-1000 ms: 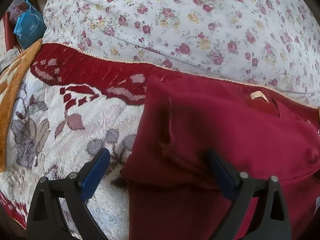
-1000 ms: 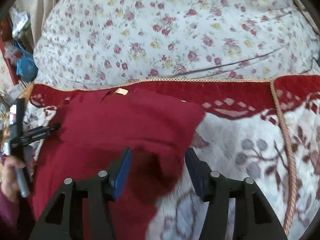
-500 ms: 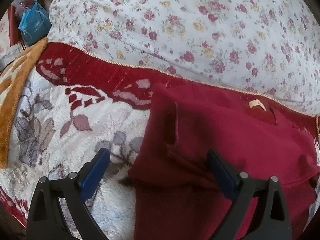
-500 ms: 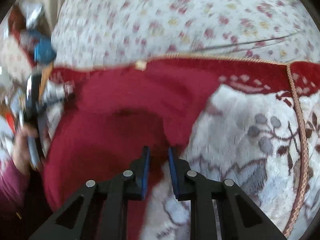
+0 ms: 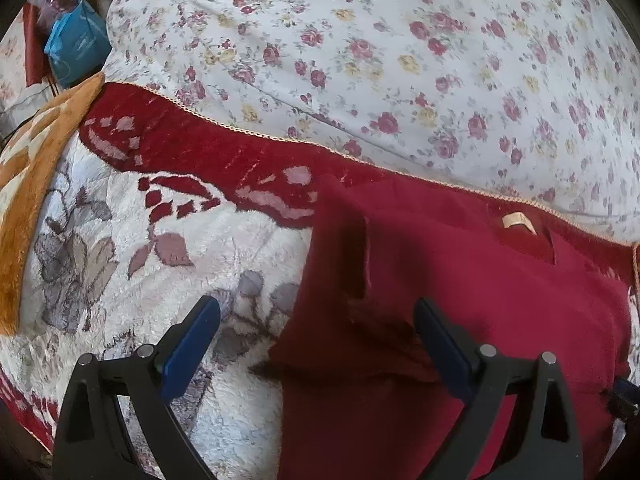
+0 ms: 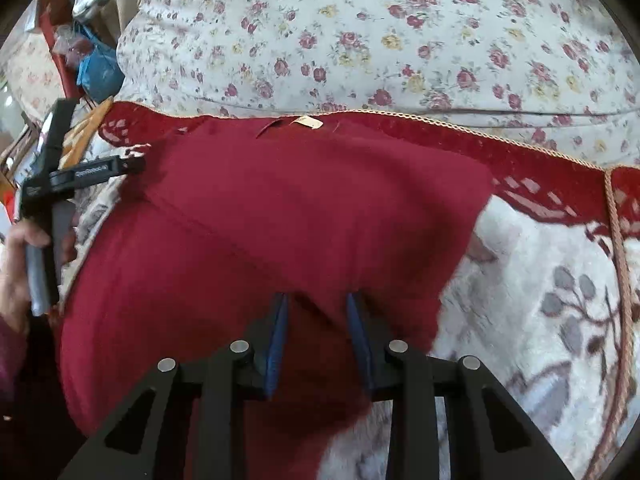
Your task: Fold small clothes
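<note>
Between your right tongs (image 6: 316, 320), parting, not clamped: red garment (image 6: 280, 208) fold; it may slide off. Left tongs (image 5: 316, 320) wide apart; its edge could snag.

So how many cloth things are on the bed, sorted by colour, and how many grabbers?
Dark red cloth garment: 1
White floral quilt: 1
Red-bordered fluffy white blanket: 1
Orange plush blanket: 1
Black grippers with blue pads: 2, left gripper and right gripper, whose jaws are opening over the garment
Total: 6
</note>
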